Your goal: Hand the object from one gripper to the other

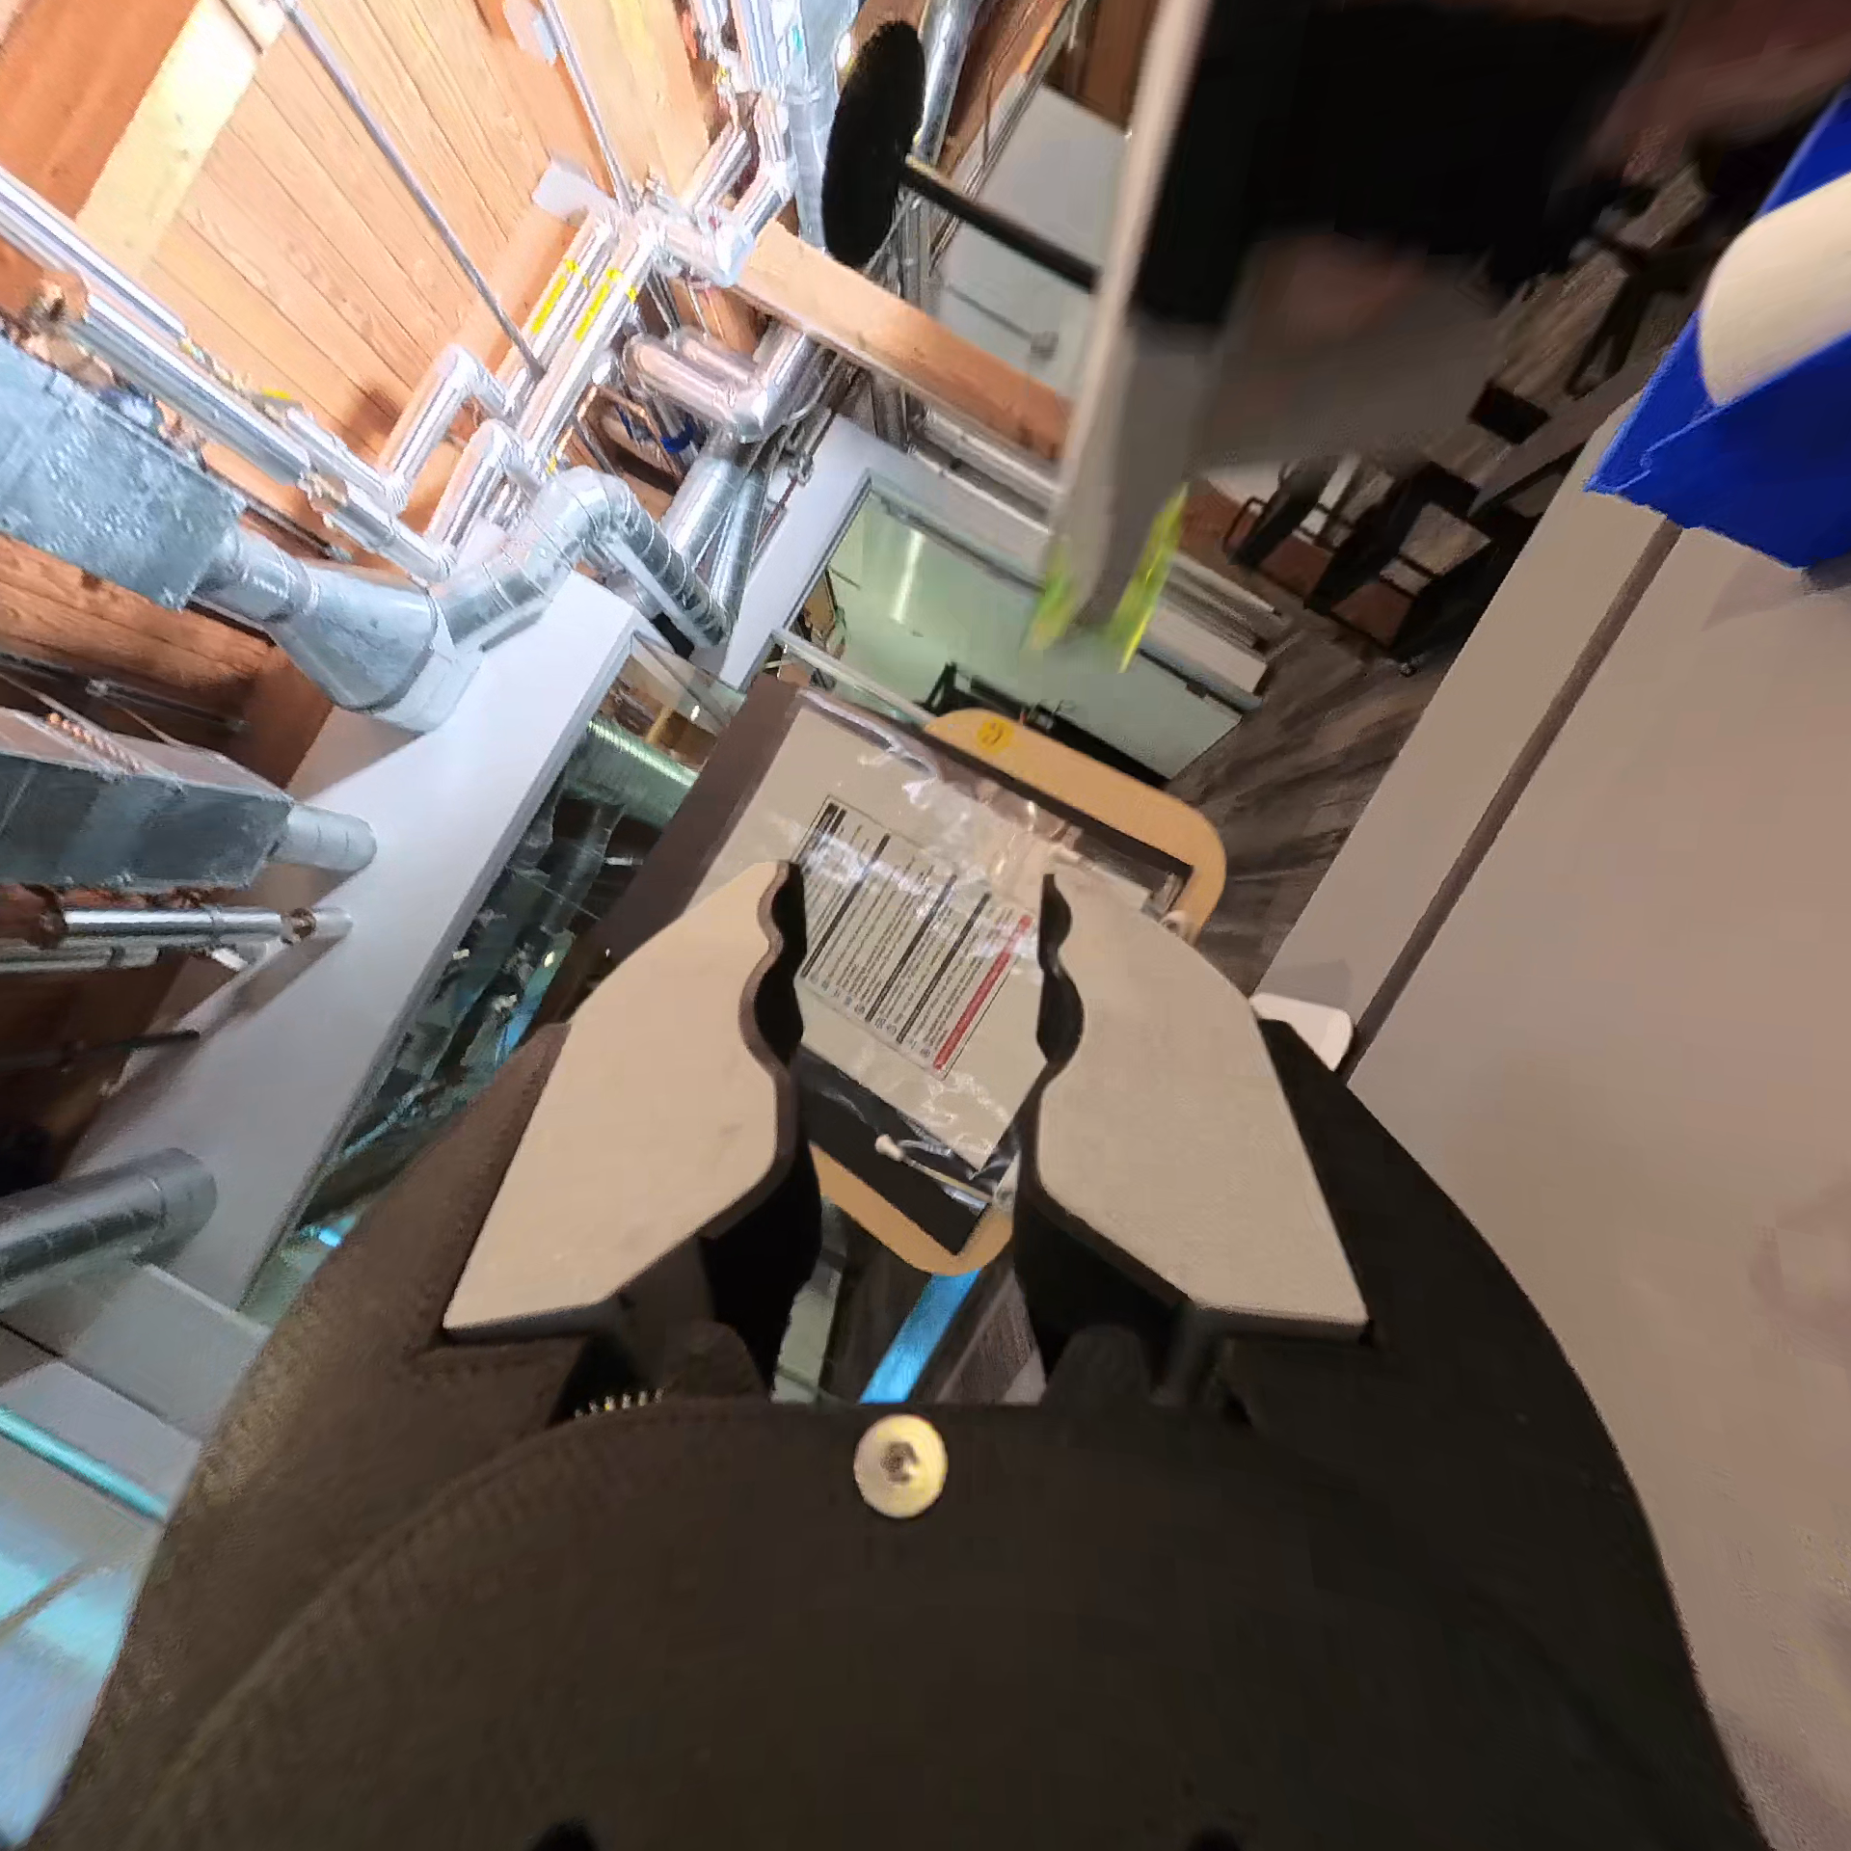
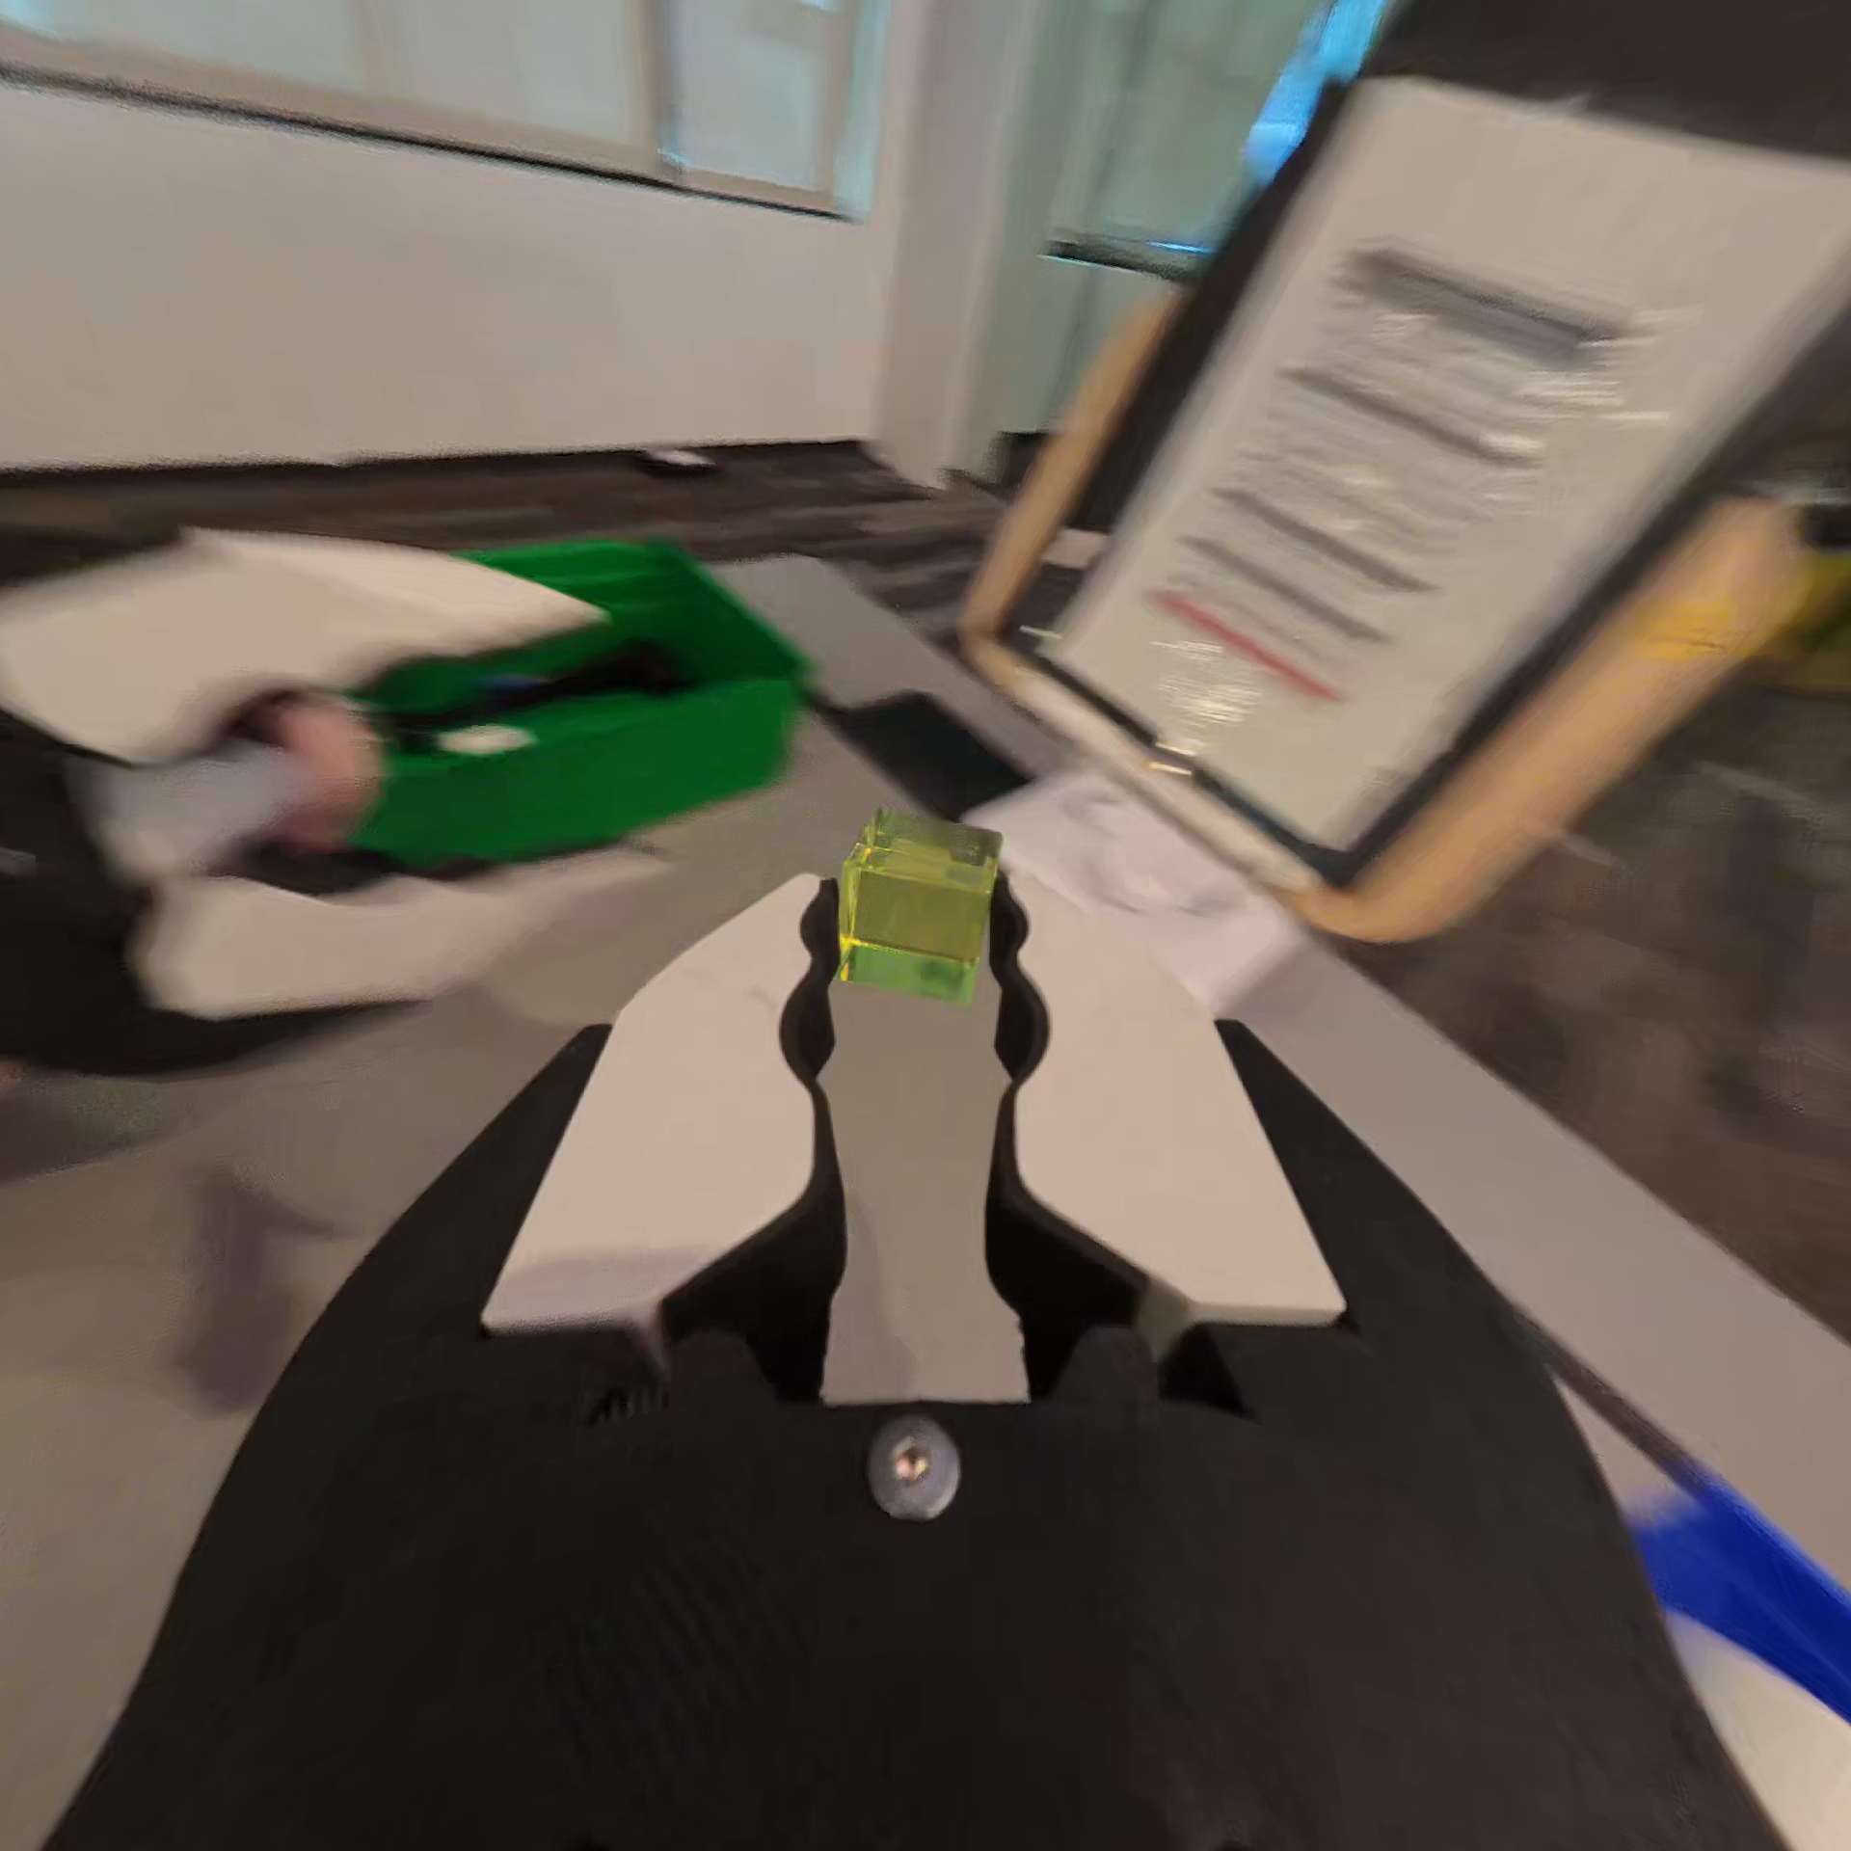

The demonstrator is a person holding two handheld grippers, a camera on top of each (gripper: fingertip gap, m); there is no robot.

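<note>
A translucent yellow-green cube (image 2: 913, 916) is pinched between the tips of my right gripper (image 2: 916, 896), held in the air above the grey table (image 2: 300, 1252). My left gripper (image 1: 916, 901) is open and empty and points steeply upward. In the left wrist view the cube (image 1: 1152, 556) shows blurred above and ahead of the left gripper, between the right gripper's grey fingers (image 1: 1142, 421), apart from mine. In the right wrist view the left gripper's white fingers (image 2: 300, 621) show blurred at the far left, spread apart.
A wood-framed clipboard holding a plastic-covered sheet (image 2: 1402, 481) stands on the right of the table and also shows behind the left gripper (image 1: 1002, 821). A green bin (image 2: 621, 721) sits at the back left. A blue bin (image 1: 1723, 431) is at the right edge.
</note>
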